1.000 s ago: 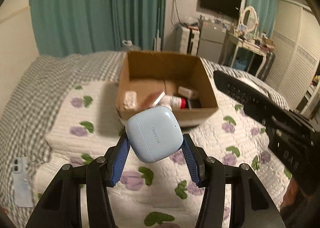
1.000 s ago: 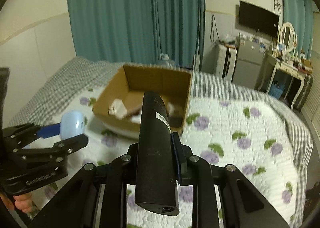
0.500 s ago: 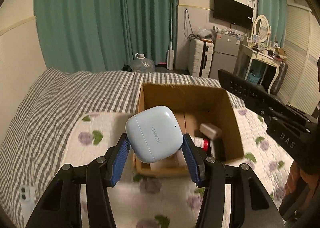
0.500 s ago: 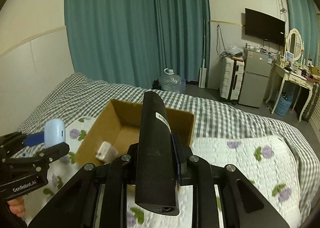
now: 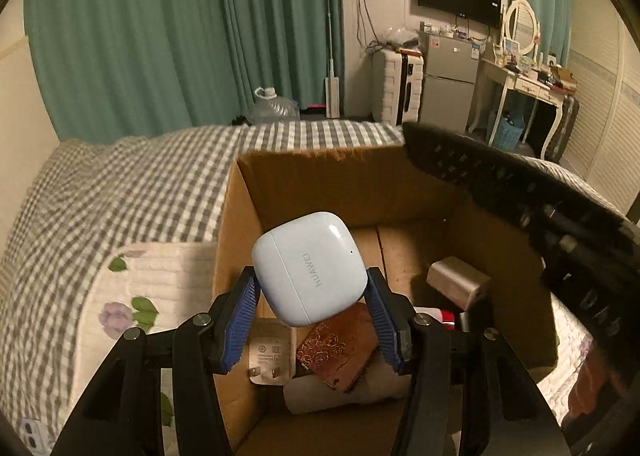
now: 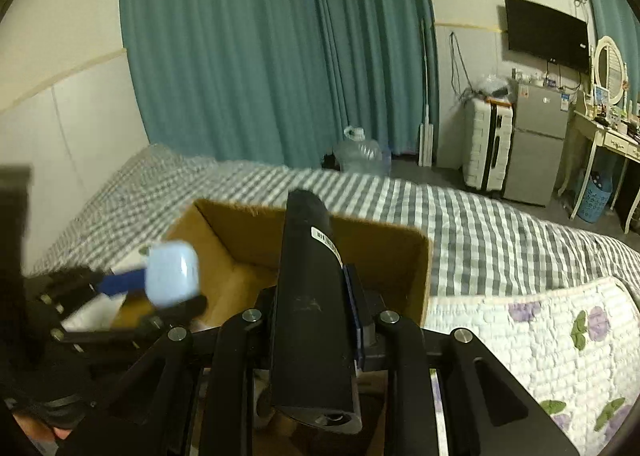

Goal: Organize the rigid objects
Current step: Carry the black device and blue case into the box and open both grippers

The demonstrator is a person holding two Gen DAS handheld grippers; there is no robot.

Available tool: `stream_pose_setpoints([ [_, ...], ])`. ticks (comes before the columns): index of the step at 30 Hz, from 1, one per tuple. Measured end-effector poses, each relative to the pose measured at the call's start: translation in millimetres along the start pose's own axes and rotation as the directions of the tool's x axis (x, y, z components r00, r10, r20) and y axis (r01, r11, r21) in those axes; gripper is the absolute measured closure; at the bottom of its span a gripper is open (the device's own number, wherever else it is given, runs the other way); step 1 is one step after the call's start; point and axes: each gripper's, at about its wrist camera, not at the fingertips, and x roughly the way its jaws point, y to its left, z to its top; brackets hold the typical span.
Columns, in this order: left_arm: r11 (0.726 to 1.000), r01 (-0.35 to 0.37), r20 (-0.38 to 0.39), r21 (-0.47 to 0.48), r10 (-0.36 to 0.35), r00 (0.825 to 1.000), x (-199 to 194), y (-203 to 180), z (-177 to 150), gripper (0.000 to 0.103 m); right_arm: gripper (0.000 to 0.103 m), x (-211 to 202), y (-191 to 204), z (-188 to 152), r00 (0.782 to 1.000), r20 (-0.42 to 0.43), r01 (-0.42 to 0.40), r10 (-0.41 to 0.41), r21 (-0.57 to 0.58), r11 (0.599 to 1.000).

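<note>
My left gripper (image 5: pixel 312 304) is shut on a pale blue earbud case (image 5: pixel 310 266) and holds it over the open cardboard box (image 5: pixel 344 176). The case also shows in the right wrist view (image 6: pixel 172 274), held above the box's left side. My right gripper (image 6: pixel 316 320) is shut on a long black remote control (image 6: pixel 310 312), which reaches over the box (image 6: pixel 384 252). The remote crosses the right of the left wrist view (image 5: pixel 520 200). Inside the box lie a white charger plug (image 5: pixel 269 356), a red patterned case (image 5: pixel 340 348), a silver block (image 5: pixel 458 282) and a white bottle (image 5: pixel 344 392).
The box sits on a bed with a grey checked cover (image 5: pixel 132 192) and a white floral quilt (image 6: pixel 532 340). A white phone (image 5: pixel 30 430) lies at the bed's left edge. Teal curtains, a water jug (image 6: pixel 358 152), a suitcase, a fridge and a dressing table stand behind.
Both grippers have moved forward and down from beside the box to over its opening, each still holding its object. The box now fills the lower views.
</note>
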Motion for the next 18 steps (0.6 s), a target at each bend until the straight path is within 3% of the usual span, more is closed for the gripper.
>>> stream_pose_setpoints([
  [3,1.0,0.022,-0.018,0.002,-0.022,1.0,2,1,-3,0.046,0.079,2,1,3,1.0,-0.001,0.007,-0.007,-0.001,1.0],
  [7,1.0,0.013,0.009,0.023,-0.013,1.0,-9,-3,-3,0.043,0.056,-4,2,5,1.0,-0.002,0.017,-0.017,0.001,1.0],
  [13,1.0,0.006,0.041,0.015,-0.007,0.999,-37,-6,7,0.041,0.053,-34,2,18,0.998,0.012,0.053,-0.053,0.0,0.999],
  [18,1.0,0.0,0.116,0.016,-0.002,0.993,-86,-12,19,0.038,0.047,-85,2,30,0.993,0.039,0.108,-0.108,-0.003,0.994],
])
